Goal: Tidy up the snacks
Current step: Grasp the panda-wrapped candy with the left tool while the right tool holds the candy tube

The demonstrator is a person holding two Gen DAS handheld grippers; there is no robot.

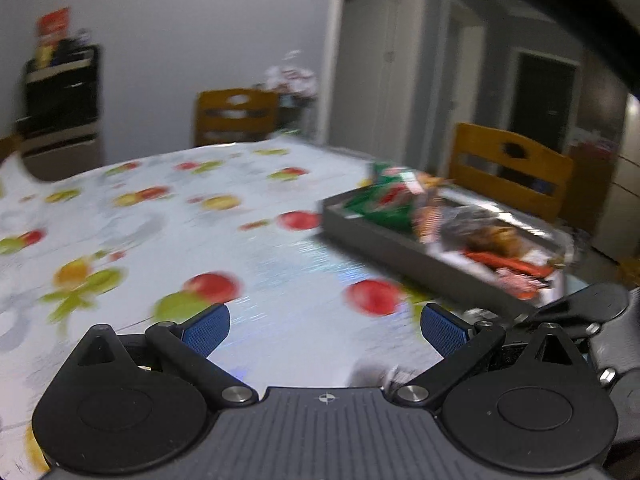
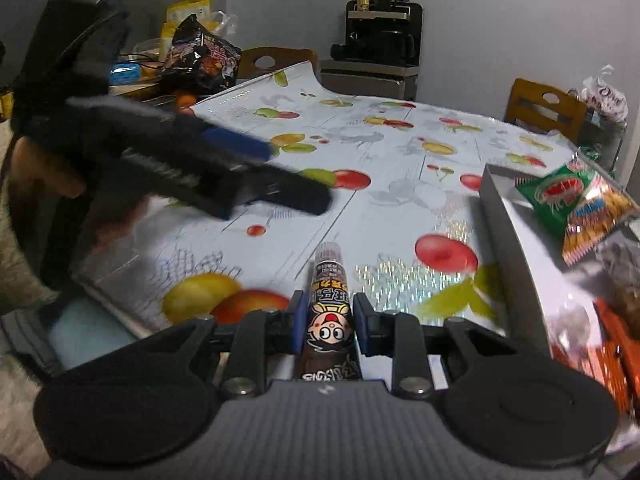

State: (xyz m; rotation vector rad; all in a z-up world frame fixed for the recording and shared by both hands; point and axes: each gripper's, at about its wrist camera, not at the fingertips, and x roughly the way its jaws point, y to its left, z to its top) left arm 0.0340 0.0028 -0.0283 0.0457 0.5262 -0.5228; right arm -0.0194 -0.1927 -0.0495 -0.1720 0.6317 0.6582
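My right gripper (image 2: pixel 327 320) is shut on a brown snack stick (image 2: pixel 329 300) with a cartoon face, which points forward over the fruit-print tablecloth (image 2: pixel 400 148). A grey tray (image 2: pixel 516 232) at the right holds a green packet (image 2: pixel 560 194), an orange striped packet (image 2: pixel 592 224) and other snacks. In the left wrist view the same tray (image 1: pixel 400 248) lies ahead to the right, with the green packet (image 1: pixel 384 200) at its far end. My left gripper (image 1: pixel 325 326) is open and empty above the cloth; from the right wrist view it (image 2: pixel 280 176) hovers at the left, blurred.
Wooden chairs (image 1: pixel 508 168) (image 1: pixel 236 114) stand around the table. A black snack bag (image 2: pixel 204 54) and clutter lie past the table's far left corner. A black appliance on a cabinet (image 2: pixel 380 40) stands against the wall. A hand (image 2: pixel 44 168) holds the left gripper.
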